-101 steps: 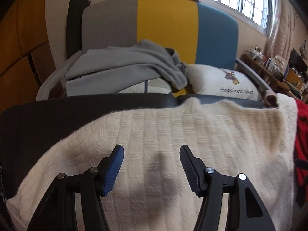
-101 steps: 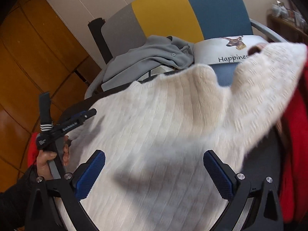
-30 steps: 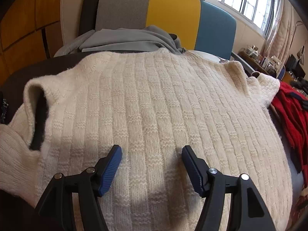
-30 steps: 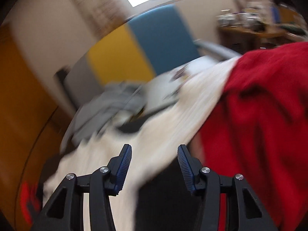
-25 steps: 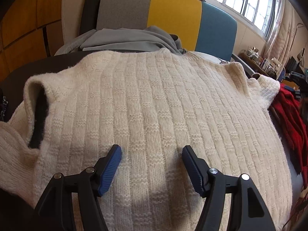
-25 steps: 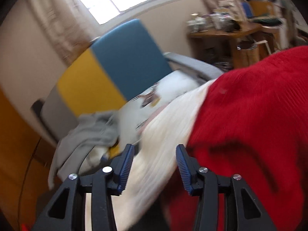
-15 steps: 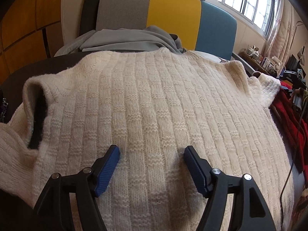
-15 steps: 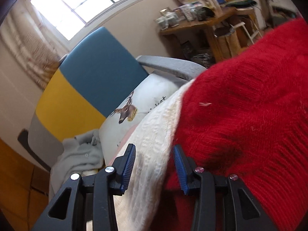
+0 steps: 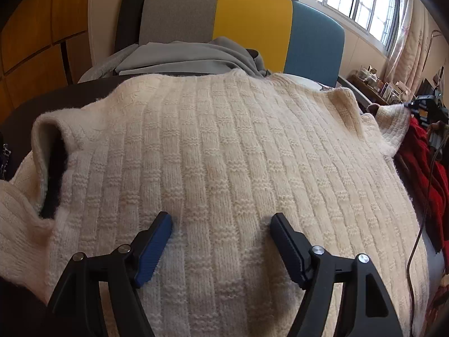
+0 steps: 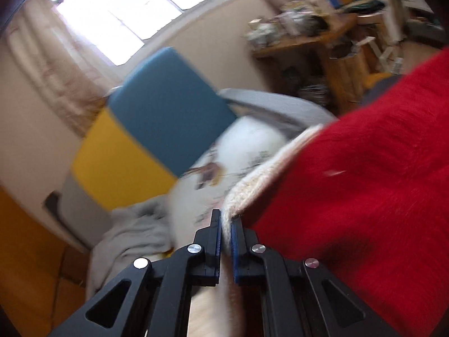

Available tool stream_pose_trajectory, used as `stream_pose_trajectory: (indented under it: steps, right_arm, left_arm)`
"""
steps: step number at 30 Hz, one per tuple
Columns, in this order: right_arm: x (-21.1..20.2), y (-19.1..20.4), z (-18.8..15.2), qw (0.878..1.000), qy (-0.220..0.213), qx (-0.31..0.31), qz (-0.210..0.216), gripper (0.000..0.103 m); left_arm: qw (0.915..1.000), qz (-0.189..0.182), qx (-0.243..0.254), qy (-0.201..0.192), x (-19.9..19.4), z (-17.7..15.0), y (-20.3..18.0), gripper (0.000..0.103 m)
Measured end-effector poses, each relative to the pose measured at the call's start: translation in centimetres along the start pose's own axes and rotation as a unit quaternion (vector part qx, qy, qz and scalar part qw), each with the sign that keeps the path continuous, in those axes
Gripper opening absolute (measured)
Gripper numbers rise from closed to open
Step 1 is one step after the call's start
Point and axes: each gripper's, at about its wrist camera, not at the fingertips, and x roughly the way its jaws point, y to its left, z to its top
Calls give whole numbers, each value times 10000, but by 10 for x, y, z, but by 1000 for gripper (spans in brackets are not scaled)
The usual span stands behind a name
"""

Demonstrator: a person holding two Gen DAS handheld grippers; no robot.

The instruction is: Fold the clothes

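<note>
Pinching cream sweater (image 10: 252, 193) edge, right gripper (image 10: 226, 220); left gripper (image 9: 220, 223) spread above.

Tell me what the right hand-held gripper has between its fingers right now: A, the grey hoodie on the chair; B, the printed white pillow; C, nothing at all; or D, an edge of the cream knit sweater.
D: in the right wrist view the right hand-held gripper is closed on a cream ribbed edge of the cream knit sweater, with the red garment lying beside it.
</note>
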Motion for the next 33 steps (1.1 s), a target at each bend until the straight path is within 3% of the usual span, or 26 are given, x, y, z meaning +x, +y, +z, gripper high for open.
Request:
stream_pose_trajectory:
  steps: [4,11,16,19,23,25,29,33]
  right_arm:
    - [-13,56,-27,9948,270,-703,688,6]
    - [-9,132,-128,9720,1110,-1823,978,6]
    - [-18,167,-203,9539,1453,-2338,1193,7]
    - [-30,186,-245,9354,1605,-2887,1264,7]
    - [-39,195,-297,9099,2064,-3314,1399,21]
    - [-44,187,-309,9142,2231,-3058,1451,44]
    - [-62,163,-314,9316,2265,-2399,1524,45]
    - [-81,141,-320,9383,2259,-2172,1464,46]
  left_arm:
    - [10000,-12,-6,-7,0,-1,0,75]
    - [10000,-48,-37,3,-1,-1,1,75]
    - [9998,-158,-113,73,-3,2,4,74]
    - [9981,-490,-304,209,-6,11,10,73]
    - [9888,-1147,-912,267,-13,33,23,73]
    - [9880,-1245,-883,246,-14,45,19,73]
    - [9793,-1611,-1007,700,8,63,4,73]
    - [9491,-2199,-1855,1279,38,61,0,73]
